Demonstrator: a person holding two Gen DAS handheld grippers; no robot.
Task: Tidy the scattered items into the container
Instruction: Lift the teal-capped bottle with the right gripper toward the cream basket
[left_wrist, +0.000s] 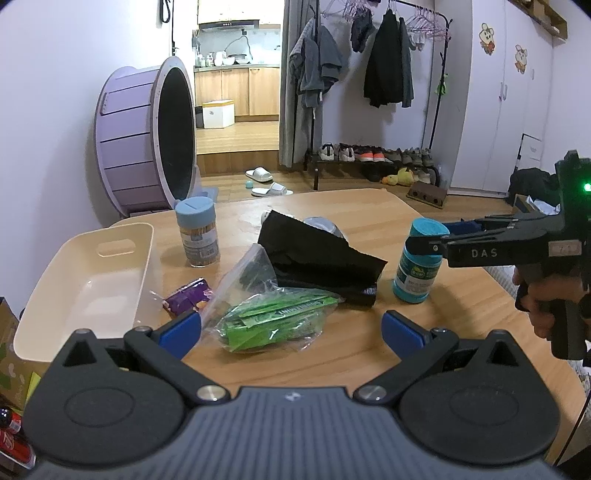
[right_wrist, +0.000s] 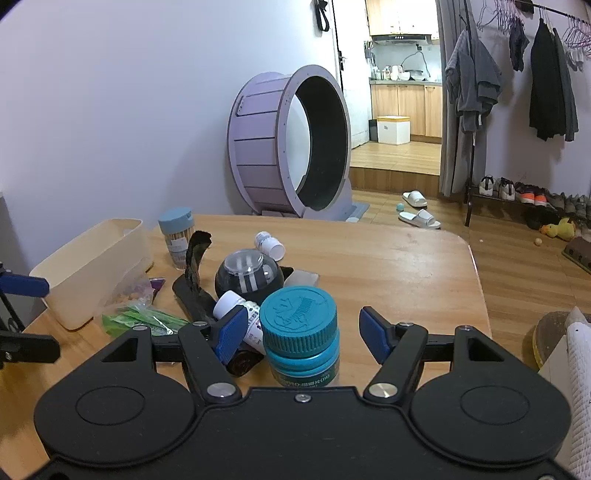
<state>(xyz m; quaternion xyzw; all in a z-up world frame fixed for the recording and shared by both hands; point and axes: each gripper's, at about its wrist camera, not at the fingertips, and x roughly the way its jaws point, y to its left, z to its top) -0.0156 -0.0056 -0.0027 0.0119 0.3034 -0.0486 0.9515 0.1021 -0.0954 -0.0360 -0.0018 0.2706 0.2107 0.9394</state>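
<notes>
A cream plastic bin (left_wrist: 92, 280) (right_wrist: 88, 266) stands at the table's left. Scattered beside it are a clear bag of green packets (left_wrist: 273, 321) (right_wrist: 144, 317), a purple snack pack (left_wrist: 188, 299), a black cloth pouch (left_wrist: 317, 262), a toothpick jar with a blue lid (left_wrist: 197, 232) (right_wrist: 178, 236), a dark round jar (right_wrist: 248, 275) and small white bottles (right_wrist: 269, 245). A teal bottle (left_wrist: 419, 262) (right_wrist: 301, 339) stands upright between the open fingers of my right gripper (right_wrist: 304, 332) (left_wrist: 424, 236). My left gripper (left_wrist: 291, 328) is open above the green bag.
The wooden table (right_wrist: 388, 273) has free surface at its right and far side. A purple cat wheel (left_wrist: 144, 136) stands behind the table. A clothes rack, shoe rack and slippers are on the floor beyond. Cans and a box sit at the left edge (left_wrist: 11, 424).
</notes>
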